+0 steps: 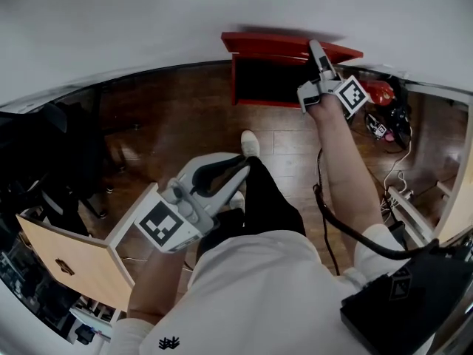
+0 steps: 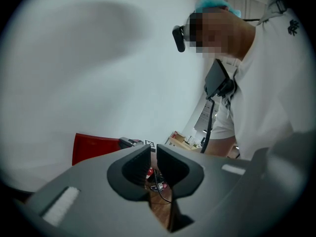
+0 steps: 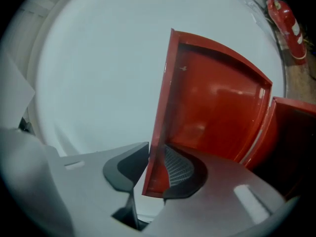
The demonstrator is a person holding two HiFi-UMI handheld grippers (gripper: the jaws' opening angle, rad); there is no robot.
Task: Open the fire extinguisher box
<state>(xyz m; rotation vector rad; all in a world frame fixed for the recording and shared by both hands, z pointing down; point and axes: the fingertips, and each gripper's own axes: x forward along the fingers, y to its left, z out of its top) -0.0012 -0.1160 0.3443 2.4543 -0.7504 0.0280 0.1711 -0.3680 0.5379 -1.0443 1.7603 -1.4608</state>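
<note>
- Right tongs [image 3: 157, 153] opening, edge of red door [image 3: 212, 102] between them.
- Left tongs [image 2: 153, 153] nearly together, empty.
- Fire extinguisher box [image 1: 270, 81] stands at floor's [image 1: 170, 124] far edge against wall [image 1: 148, 21], door swung open.

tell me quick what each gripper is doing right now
left gripper: closed, fingers nearly together, holding nothing
right gripper: fingers opening, edge of the red box door between them
</note>
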